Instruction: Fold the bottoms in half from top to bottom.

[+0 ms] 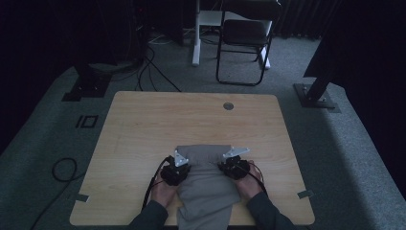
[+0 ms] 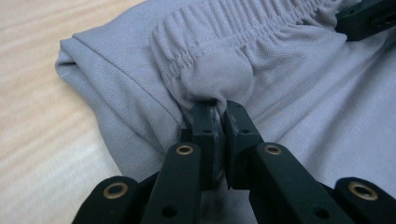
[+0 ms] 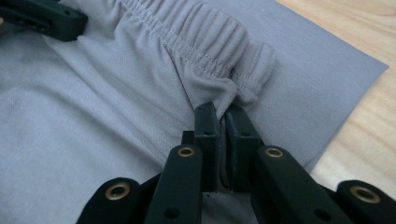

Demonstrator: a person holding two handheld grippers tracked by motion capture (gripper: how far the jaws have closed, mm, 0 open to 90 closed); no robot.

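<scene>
A grey garment with an elastic waistband (image 1: 206, 182) lies folded on the wooden table (image 1: 143, 124), hanging over the near edge. My left gripper (image 1: 176, 168) pinches its left side; in the left gripper view the jaws are shut on a bunch of waistband cloth (image 2: 217, 79), gripper point (image 2: 218, 108). My right gripper (image 1: 233, 165) holds the right side; in the right gripper view the jaws are shut on the gathered waistband (image 3: 210, 46), gripper point (image 3: 219, 111). The other gripper's jaw (image 2: 364, 18) shows at the top right of the left gripper view.
A round cable hole (image 1: 228, 106) sits near the table's far edge. A black chair (image 1: 244, 38) and a white desk leg (image 1: 196, 43) stand beyond the table. Cables (image 1: 64, 168) lie on the carpet at left.
</scene>
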